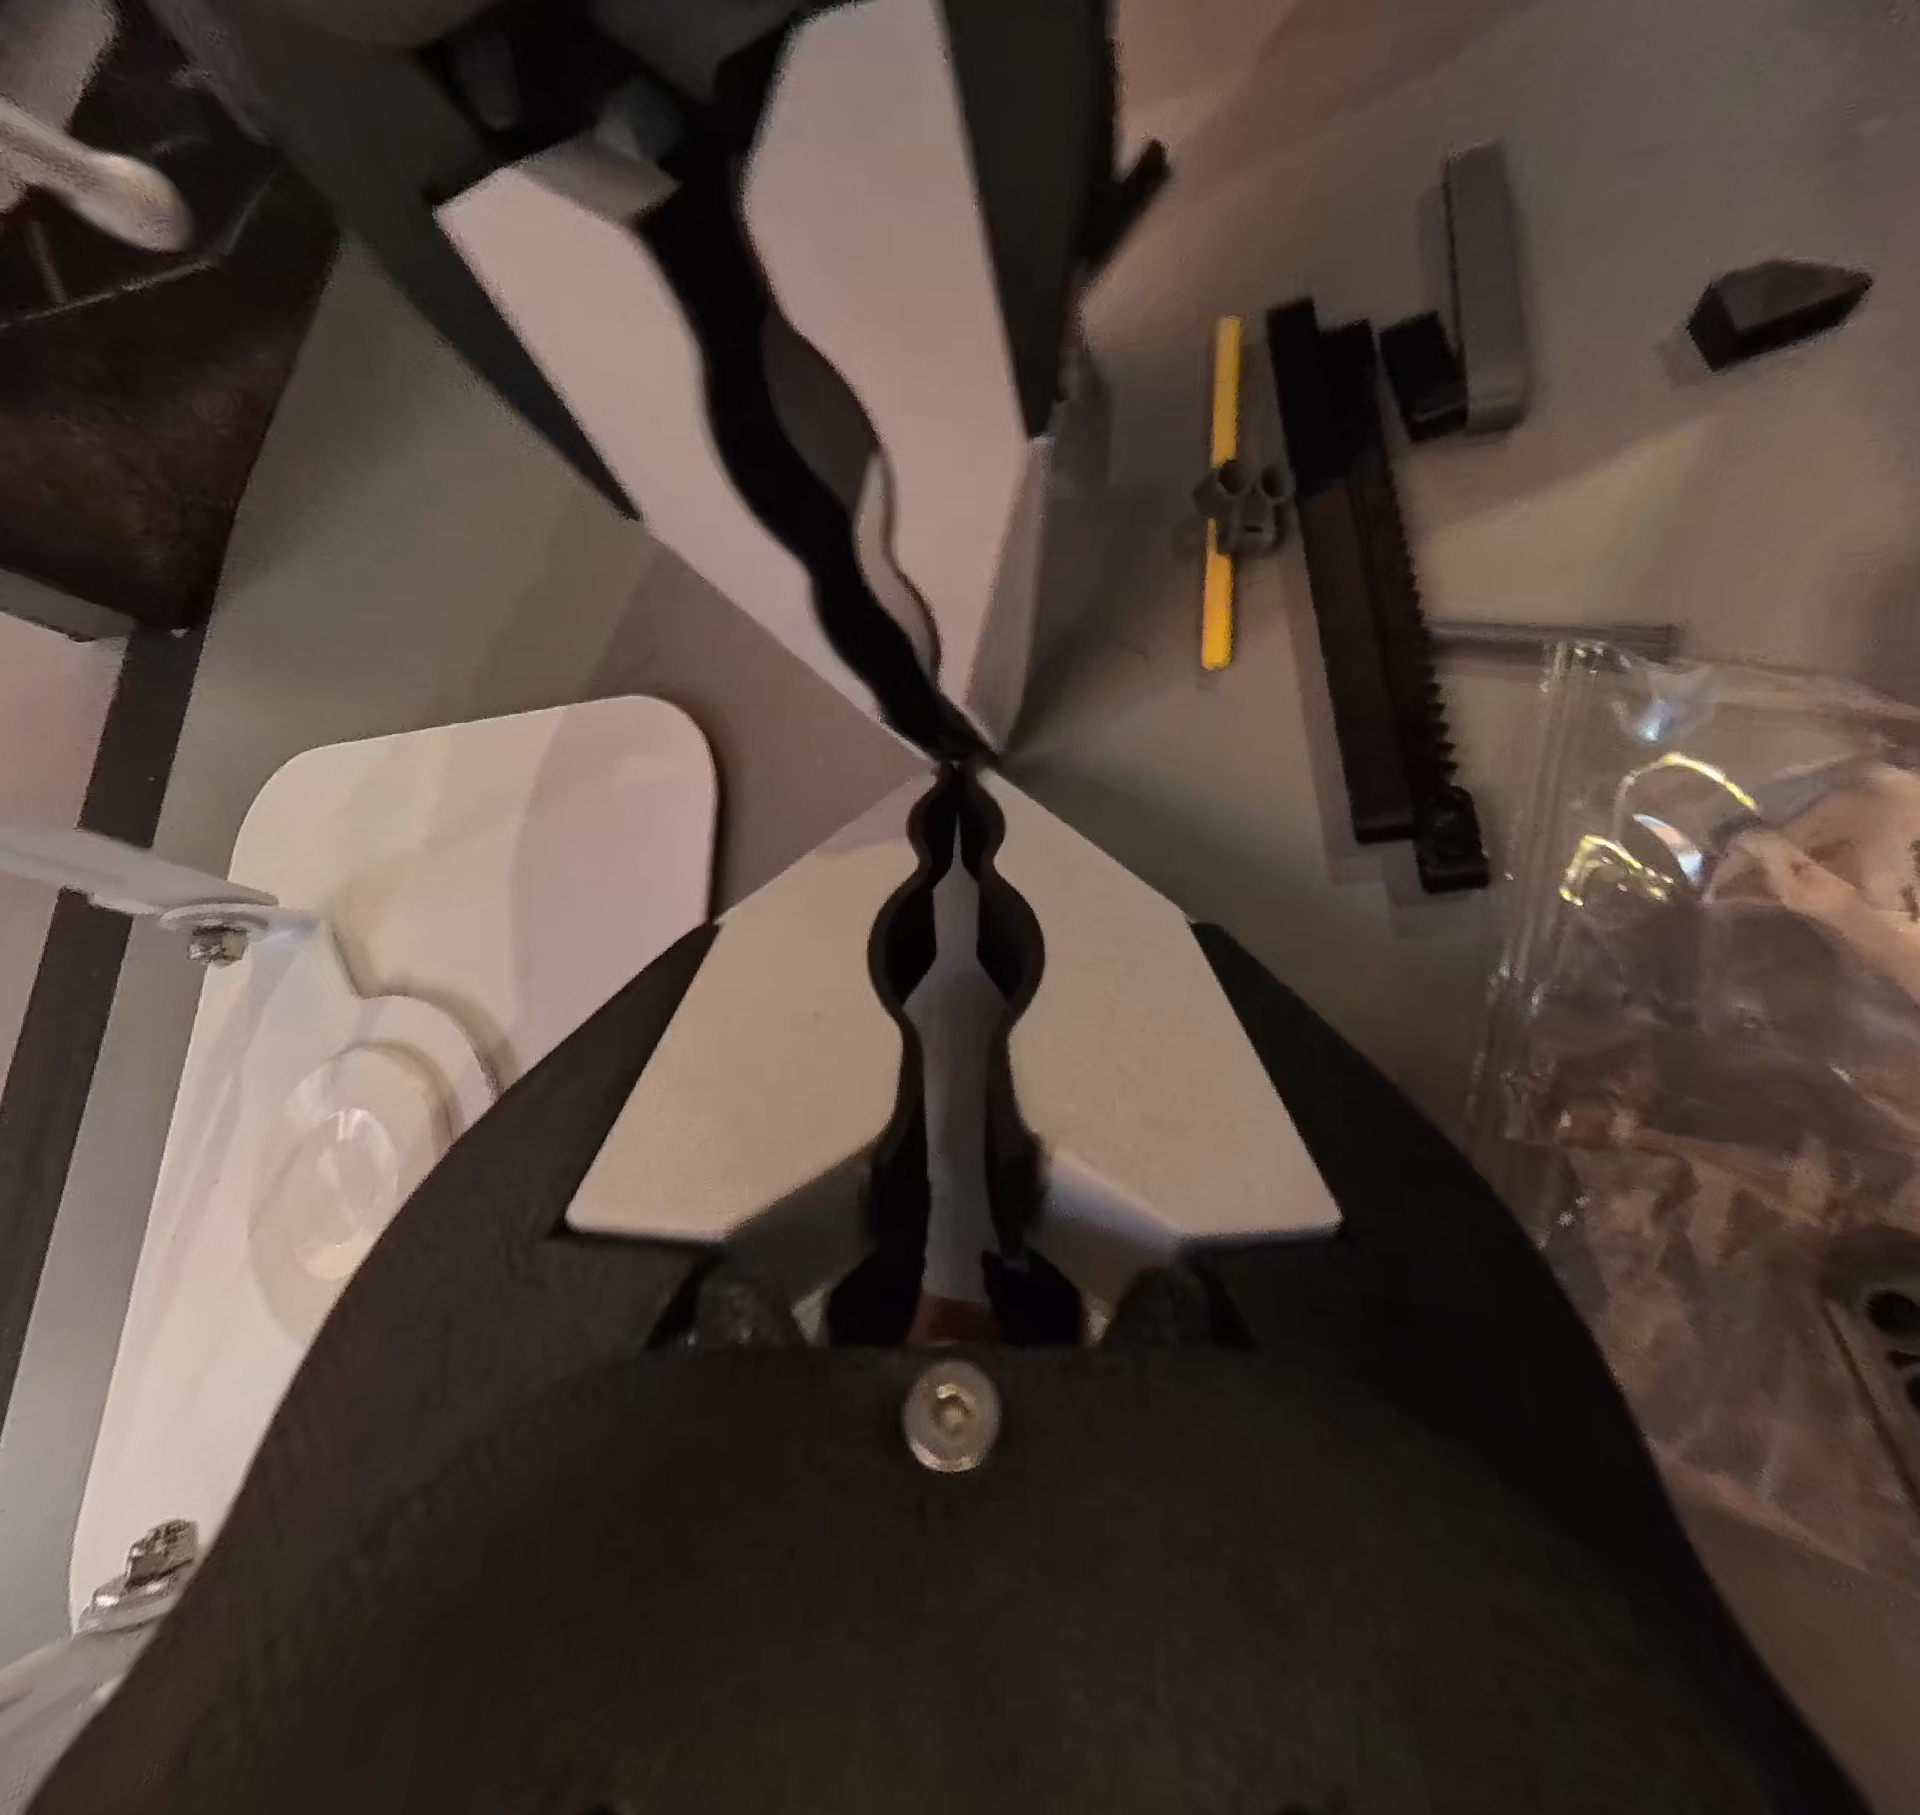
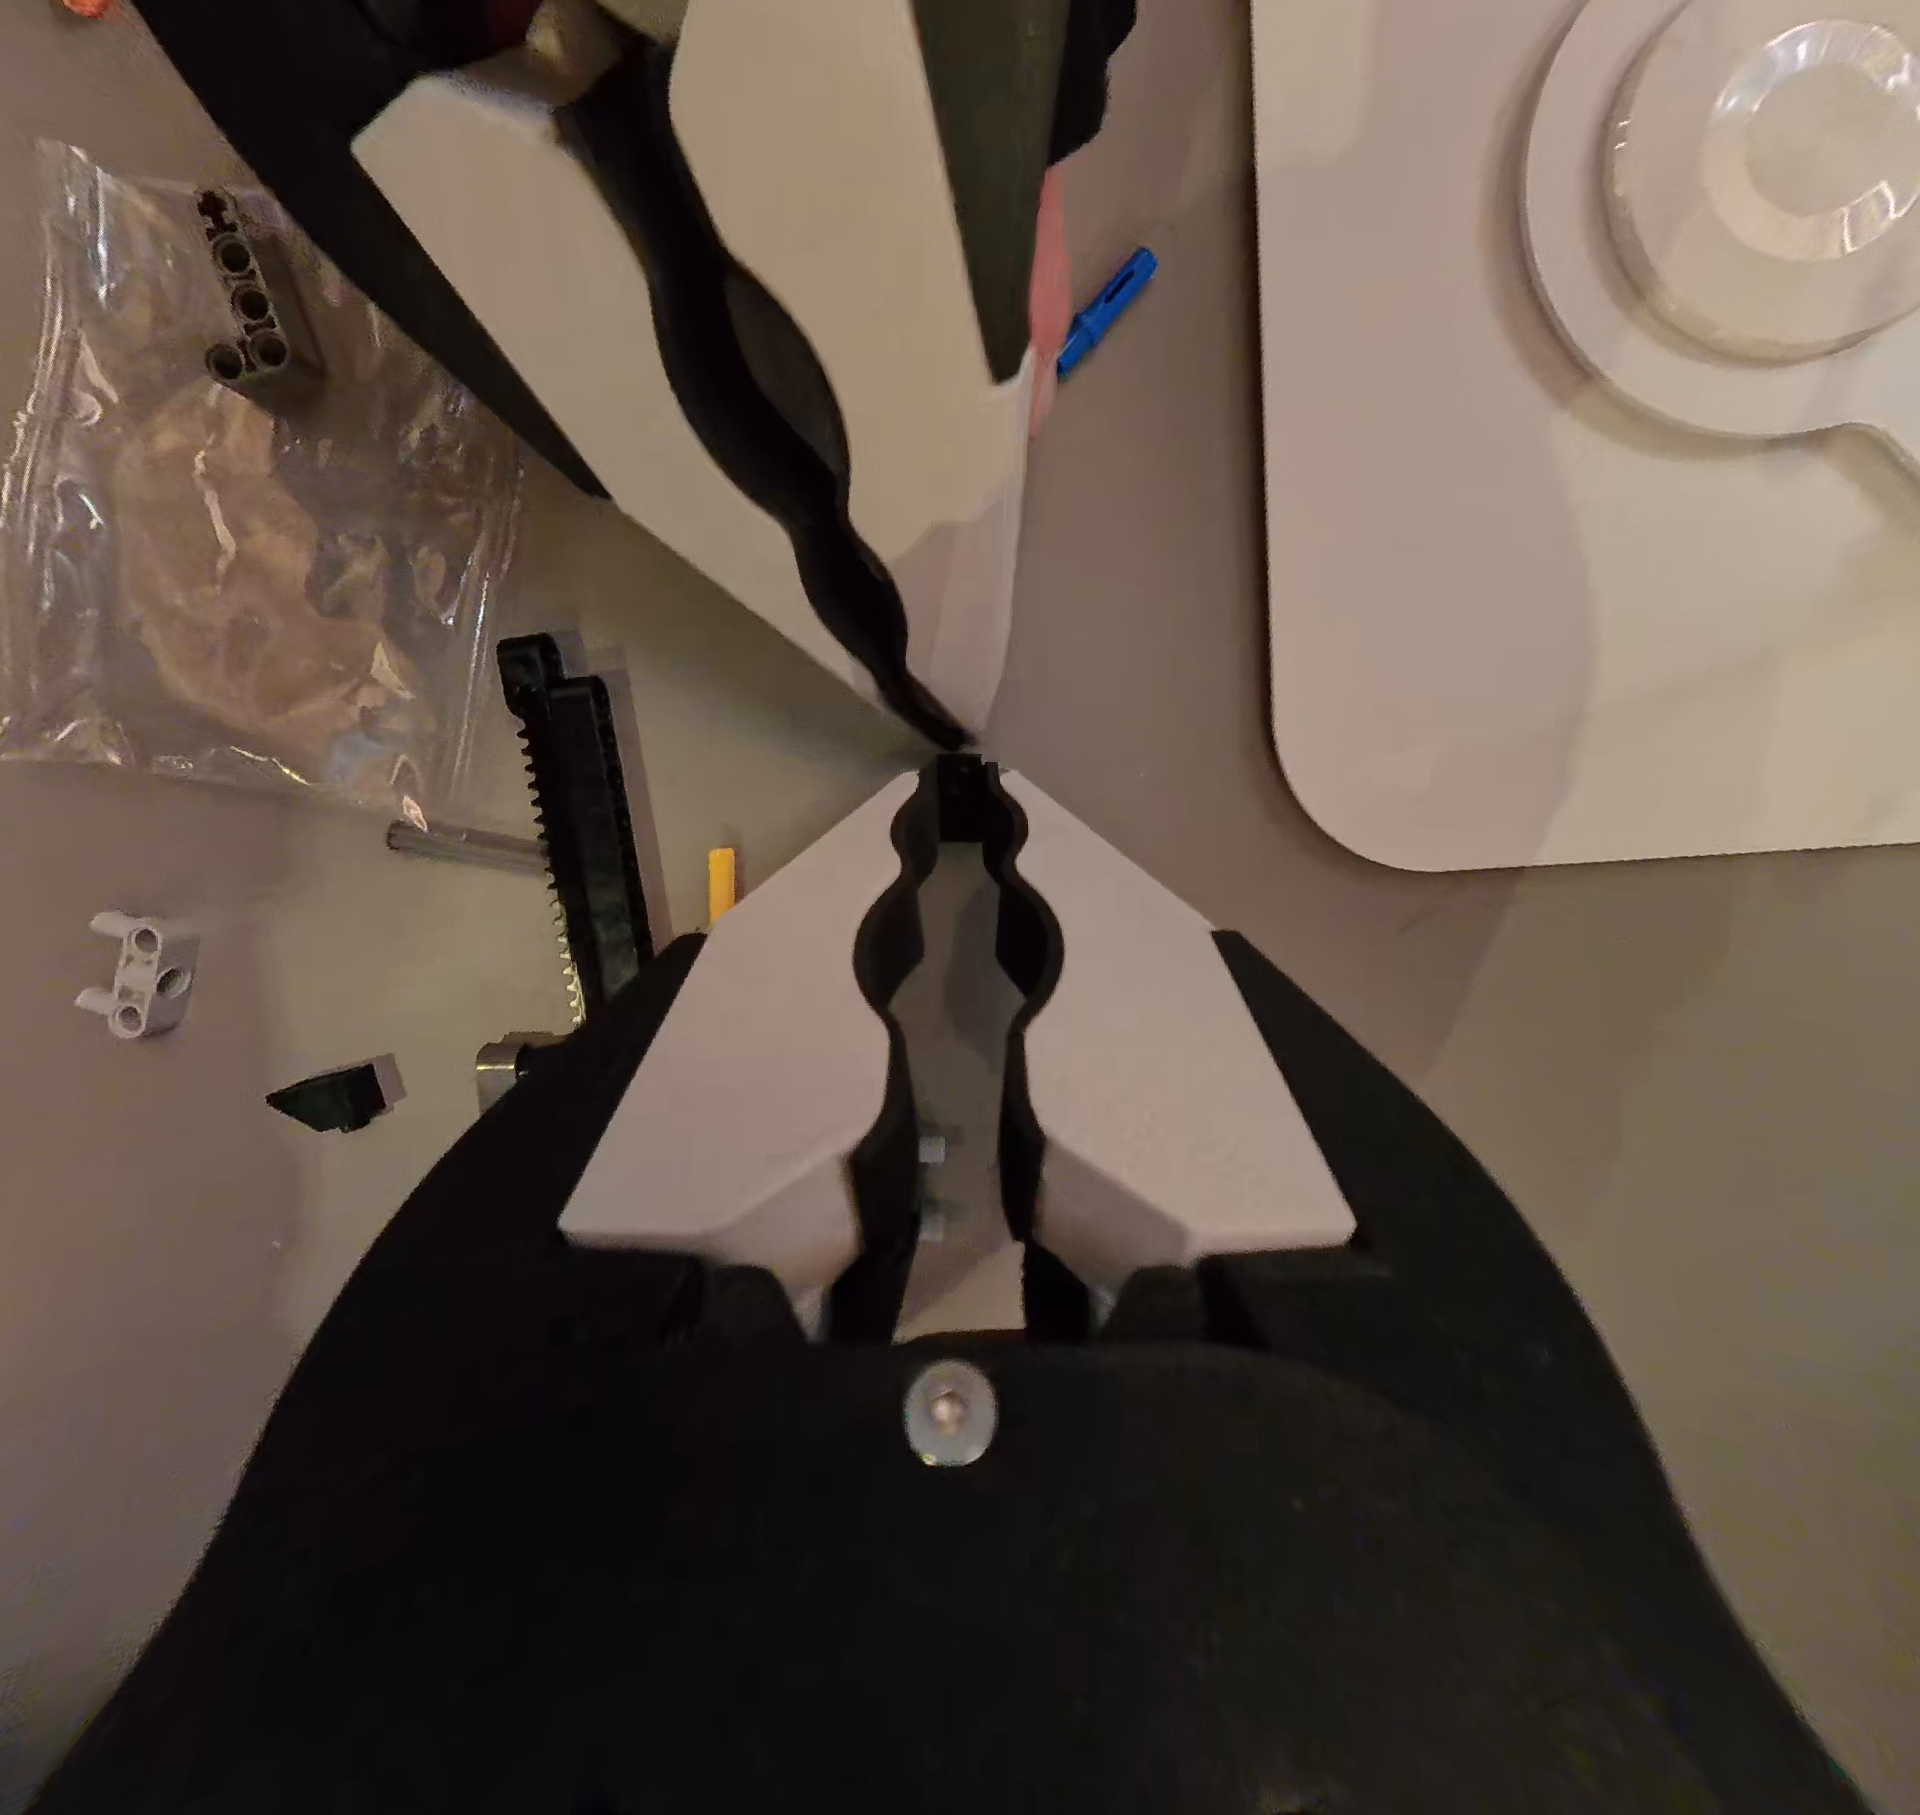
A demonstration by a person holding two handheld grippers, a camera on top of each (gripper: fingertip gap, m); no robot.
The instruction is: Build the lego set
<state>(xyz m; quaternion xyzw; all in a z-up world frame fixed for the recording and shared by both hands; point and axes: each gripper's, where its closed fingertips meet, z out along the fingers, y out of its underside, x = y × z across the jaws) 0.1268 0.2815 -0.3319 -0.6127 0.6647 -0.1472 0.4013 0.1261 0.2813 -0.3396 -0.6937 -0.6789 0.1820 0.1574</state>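
A: We see the left gripper (image 1: 951,778) and the right gripper (image 2: 961,773) meeting tip to tip above the grey table (image 2: 1195,1038).

B: Yes. Our right one is clamped on a small black piece (image 2: 958,797). The left fingers are pressed together; what they pinch we cannot tell.

A: The black toothed rack (image 1: 1382,602) lies near the yellow axle (image 1: 1222,498), beside the clear bag (image 1: 1704,986)

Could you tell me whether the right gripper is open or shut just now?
Shut: the right gripper pinches a small black piece at its tips, which meet the left gripper nose to nose.
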